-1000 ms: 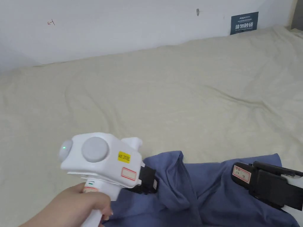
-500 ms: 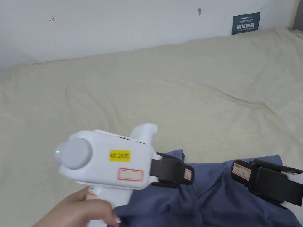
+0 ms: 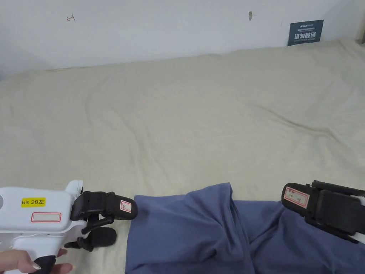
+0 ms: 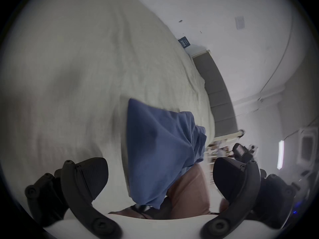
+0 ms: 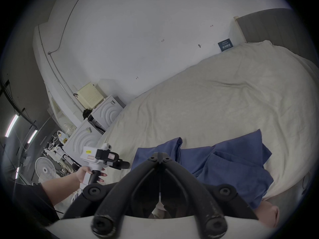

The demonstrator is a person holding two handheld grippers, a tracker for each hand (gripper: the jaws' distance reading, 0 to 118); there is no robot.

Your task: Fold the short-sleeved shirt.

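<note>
Shirt (image 3: 214, 228) lies crumpled, long axis left-right

Shirt (image 3: 185, 228) plain blue. Bed sheet (image 3: 185, 117) plain cream-beige. Left gripper (image 3: 107, 223) white body, yellow sticker, black fingers (image 3: 107, 208). Right gripper (image 3: 303, 203) black, red-bordered label. Wall (image 3: 160, 28) white; sign (image 3: 305, 32) dark blue.

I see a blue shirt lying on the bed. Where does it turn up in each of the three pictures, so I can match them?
Head view: the blue shirt lies along the bottom edge, centre to right, on the bed.
Left gripper view: lower centre, between that gripper's two spread jaws.
Right gripper view: lower centre-right, beyond the closed jaws.
Shared landmark: the dark blue sign on the wall.
</note>
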